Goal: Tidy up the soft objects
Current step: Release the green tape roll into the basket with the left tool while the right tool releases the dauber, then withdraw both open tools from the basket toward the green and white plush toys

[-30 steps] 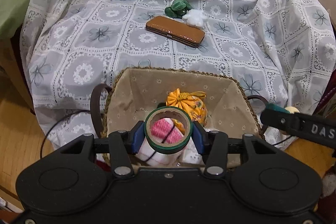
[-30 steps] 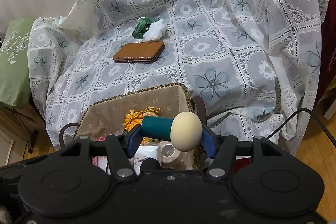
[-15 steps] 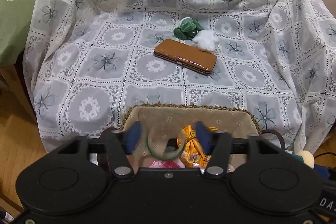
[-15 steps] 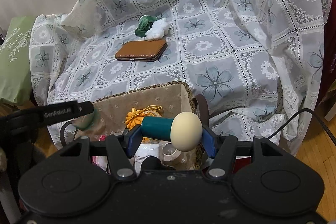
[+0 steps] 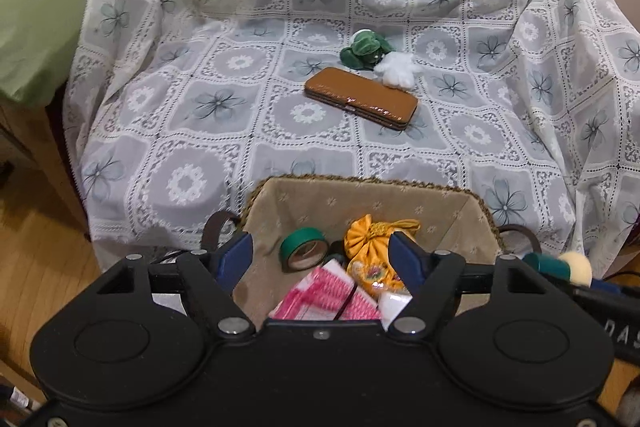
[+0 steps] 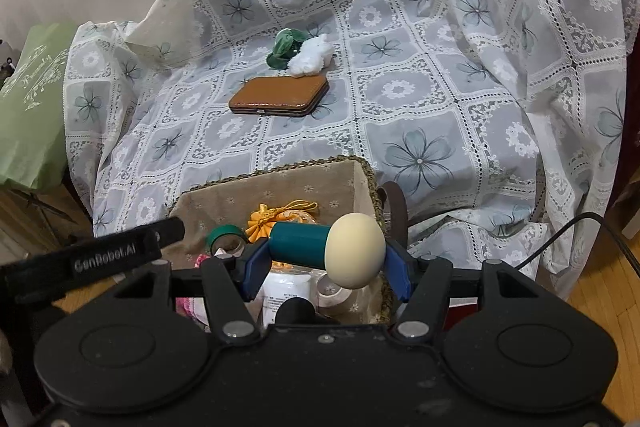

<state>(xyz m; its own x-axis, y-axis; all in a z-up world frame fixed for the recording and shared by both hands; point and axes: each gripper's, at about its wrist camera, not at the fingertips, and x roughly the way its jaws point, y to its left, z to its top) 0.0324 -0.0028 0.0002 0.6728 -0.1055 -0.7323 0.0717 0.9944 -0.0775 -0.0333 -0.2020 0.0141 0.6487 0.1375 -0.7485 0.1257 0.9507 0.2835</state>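
- The woven basket with a beige flowered fabric lining [image 5: 400, 205] stands at the front edge of the seat and holds a roll of green tape [image 5: 304, 249], an orange drawstring pouch [image 5: 370, 239], a pink-and-white striped packet [image 5: 324, 297], a white bottle [image 6: 286, 291] and a small white roll [image 6: 330, 289].
- The left gripper [image 5: 320, 259] hovers over the basket; its blue pads have just been opening and stand apart with nothing pressed between them, the tape lying loose below.
- The right gripper [image 6: 324, 255] is clamped on a teal-handled tool with a cream egg-shaped head [image 6: 354, 251], held crosswise above the basket's right side.
- On the white lace flower-patterned cover [image 5: 192, 147] lie a brown leather case [image 5: 360, 99], a green velvet scrunchie [image 5: 362, 49] and a white fluffy piece [image 5: 396, 67], the last two touching, well apart from the basket.
- A green embroidered cushion [image 5: 36, 7] sits at the left.
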